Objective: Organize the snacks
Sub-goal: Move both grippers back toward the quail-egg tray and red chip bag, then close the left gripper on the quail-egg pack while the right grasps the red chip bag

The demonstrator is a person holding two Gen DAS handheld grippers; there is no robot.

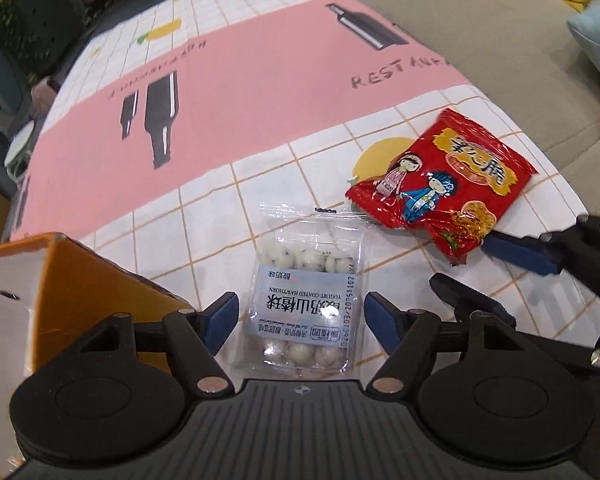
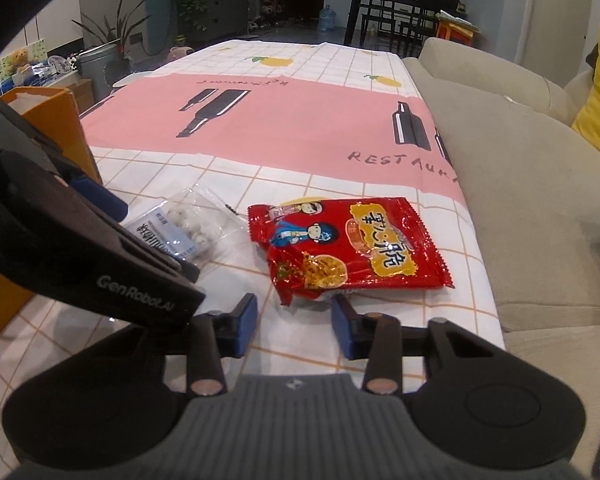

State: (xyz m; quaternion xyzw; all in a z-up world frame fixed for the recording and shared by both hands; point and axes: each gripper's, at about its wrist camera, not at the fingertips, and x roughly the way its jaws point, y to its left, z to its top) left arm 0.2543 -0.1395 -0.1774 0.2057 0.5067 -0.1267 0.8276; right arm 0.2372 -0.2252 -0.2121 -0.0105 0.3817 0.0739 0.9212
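A table under a pink and white checked tablecloth [image 1: 260, 92] holds two snacks. The left gripper [image 1: 300, 320] has its jaws wide apart either side of a clear bag of white candy balls [image 1: 306, 296], gripping nothing, seemingly lined up to grab it. At two o'clock from that bag lies a red snack packet [image 2: 352, 244]; the right gripper [image 2: 295, 322], open and empty, faces its near edge. An orange box [image 1: 80, 280] at nine o'clock is probably the destination.

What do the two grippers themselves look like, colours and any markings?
Both are matte black plastic. The left gripper and right gripper each have blue pads on the fingertips, black linkage arms with silver or copper-coloured rivets, round discs either side and a ribbed grey centre plate. The left body reads "GenRobot.AI" in white. No cables or sleeves show.
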